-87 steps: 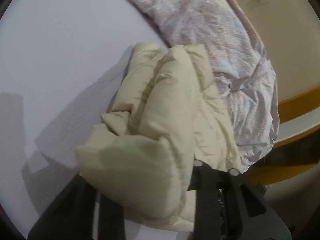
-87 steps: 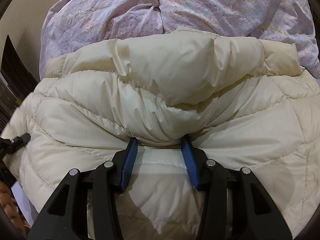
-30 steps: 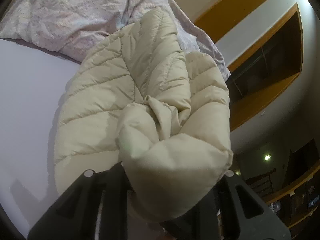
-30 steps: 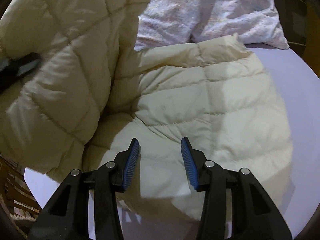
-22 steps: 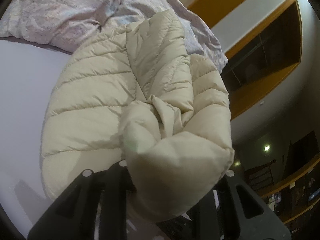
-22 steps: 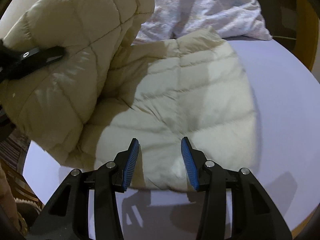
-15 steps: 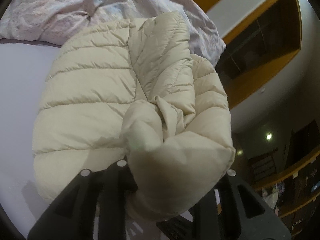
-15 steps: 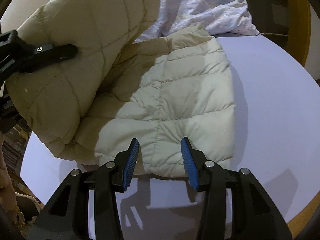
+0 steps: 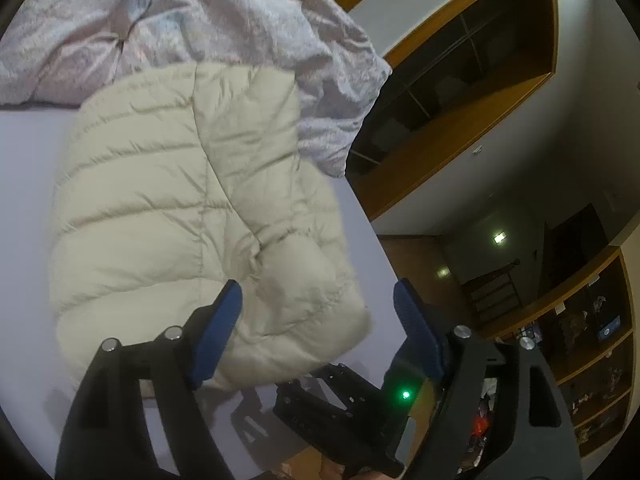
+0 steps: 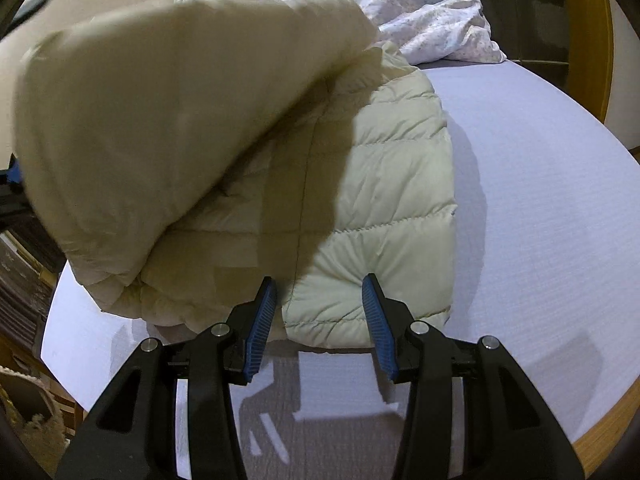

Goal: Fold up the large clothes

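Your left gripper (image 9: pixel 316 308) has just been opening – its jaws now stand spread wide, and nothing is pinched between them. The blue pads (image 9: pixel 218 332) are clear of the cloth, with the near corner of the jacket (image 9: pixel 192 216) lying just past the left pad.

The jacket, cream and quilted, sits on the pale table (image 9: pixel 28 184). In your left view its long axis runs from the gripper away toward the crumpled sheet (image 9: pixel 224 20) at the far side, and its far end touches that sheet. The quilting seams cross that axis.

Your right gripper (image 10: pixel 318 312) hangs low over the near hem, jaws partly spread and gripping nothing – the hem lies just beyond the pads, and the gripper's shadow falls on the table in front of it.

In your right view a folded flap of the jacket (image 10: pixel 168 120) is raised on the left, blurred, above the flat half (image 10: pixel 392 184). That flat half points straight away from you toward the sheet (image 10: pixel 432 8). A centre seam runs along the same line between the two halves.

Beyond the table edge, wooden shelves (image 9: pixel 460 92) line the wall.
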